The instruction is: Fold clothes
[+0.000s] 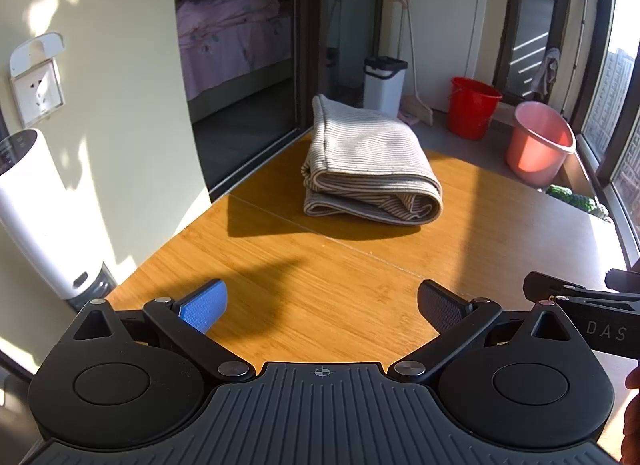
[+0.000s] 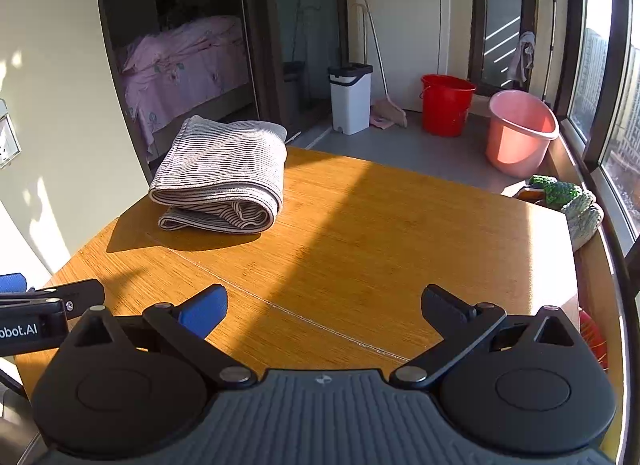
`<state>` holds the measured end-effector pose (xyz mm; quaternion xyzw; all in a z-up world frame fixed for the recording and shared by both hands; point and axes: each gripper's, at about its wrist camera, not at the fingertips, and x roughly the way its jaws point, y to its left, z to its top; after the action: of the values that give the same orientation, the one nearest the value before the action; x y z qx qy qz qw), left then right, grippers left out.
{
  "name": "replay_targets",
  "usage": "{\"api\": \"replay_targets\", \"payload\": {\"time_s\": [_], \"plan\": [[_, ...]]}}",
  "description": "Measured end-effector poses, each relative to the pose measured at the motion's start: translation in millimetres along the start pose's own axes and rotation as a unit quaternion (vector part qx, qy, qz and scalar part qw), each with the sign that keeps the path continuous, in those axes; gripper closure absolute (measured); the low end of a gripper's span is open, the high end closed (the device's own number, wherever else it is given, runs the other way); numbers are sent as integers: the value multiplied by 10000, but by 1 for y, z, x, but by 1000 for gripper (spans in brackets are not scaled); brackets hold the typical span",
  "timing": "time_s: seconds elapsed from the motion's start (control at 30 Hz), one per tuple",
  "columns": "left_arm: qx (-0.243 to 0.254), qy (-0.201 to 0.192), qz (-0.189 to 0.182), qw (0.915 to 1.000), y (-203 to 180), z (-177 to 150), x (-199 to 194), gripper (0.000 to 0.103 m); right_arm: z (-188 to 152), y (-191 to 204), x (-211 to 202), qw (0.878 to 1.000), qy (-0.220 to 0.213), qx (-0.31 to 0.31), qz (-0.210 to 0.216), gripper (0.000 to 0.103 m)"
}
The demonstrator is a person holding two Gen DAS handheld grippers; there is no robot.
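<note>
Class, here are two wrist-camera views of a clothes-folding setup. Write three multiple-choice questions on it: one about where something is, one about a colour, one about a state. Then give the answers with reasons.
1. Where does the striped garment lie?
A. on the wooden table
B. in the red bucket
C. on the bed

2. What colour is the tub next to the red bucket?
A. green
B. pink
C. black

3. What state is the striped garment in?
A. spread flat
B. hanging up
C. folded into a bundle

Answers:
1 A: it rests on the tabletop, towards the far side, ahead of the left gripper and right gripper.
2 B: the tub beside the red bucket on the floor is pink.
3 C: stacked layers show at its near edge, and both grippers stand open and apart from it.
</note>
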<state>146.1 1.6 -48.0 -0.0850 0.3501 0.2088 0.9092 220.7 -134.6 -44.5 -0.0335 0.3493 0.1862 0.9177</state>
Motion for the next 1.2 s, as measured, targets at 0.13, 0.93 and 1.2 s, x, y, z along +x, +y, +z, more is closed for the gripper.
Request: {"api": "replay_targets", "payload": {"time_s": [0.13, 0.93, 1.2], "plan": [[11, -27, 26, 10000, 0, 0, -1, 0, 0, 2, -1, 10000, -54, -59, 6, 0], [-80, 41, 107, 9999, 4, -9, -6, 0, -4, 10, -11, 9998, -82, -157, 57, 0], [36, -5, 166, 9999, 0, -11, -9, 0, -6, 7, -12, 9999, -71, -140, 47, 0]]}}
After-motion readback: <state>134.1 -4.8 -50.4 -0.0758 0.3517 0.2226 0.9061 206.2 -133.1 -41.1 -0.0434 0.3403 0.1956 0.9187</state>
